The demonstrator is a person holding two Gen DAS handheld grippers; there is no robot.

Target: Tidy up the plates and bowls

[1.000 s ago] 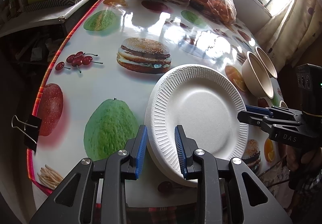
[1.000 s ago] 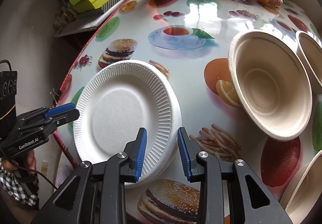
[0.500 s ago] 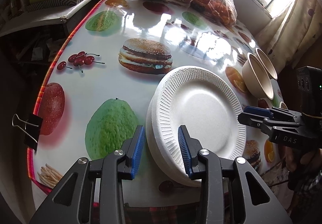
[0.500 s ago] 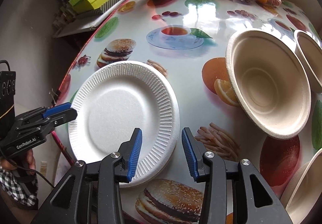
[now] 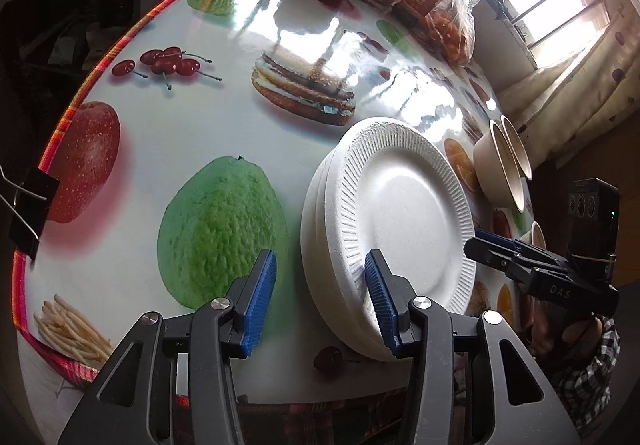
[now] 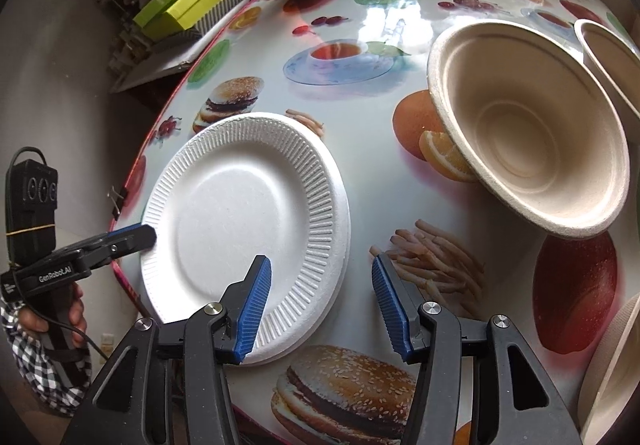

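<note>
The worktop (image 5: 200,149) carries everything, and your plates (image 6: 244,221) sit stacked at its near edge, by the corner with the binder clip. The bowls (image 6: 524,125) stand well apart from them, further along toward the window side; in the right wrist view the nearest one is beside the printed orange, with more rims showing behind and below it.

Expect the plates to be very light, thin paper with a ribbed rim: they likely bend if you pinch hard, and the glossy cover under them looks slick, so the stack may slide when nudged. Take them at the rim, one pad above and one below, and lift gently. The bowls look like moulded fibre, stiffer but just as light; their wall or lip is the place to grip, and they should nest.

Your left claw (image 5: 320,299) straddles the near-left rim of the stack. Its jaws are opening; the right pad lies over the plate's ribbing, the left pad over bare worktop, and neither presses.

Your right claw (image 6: 320,305) straddles the near-right rim. Its jaws are opening too, left pad above the plate, right pad over the printed fries, nothing gripped.
</note>
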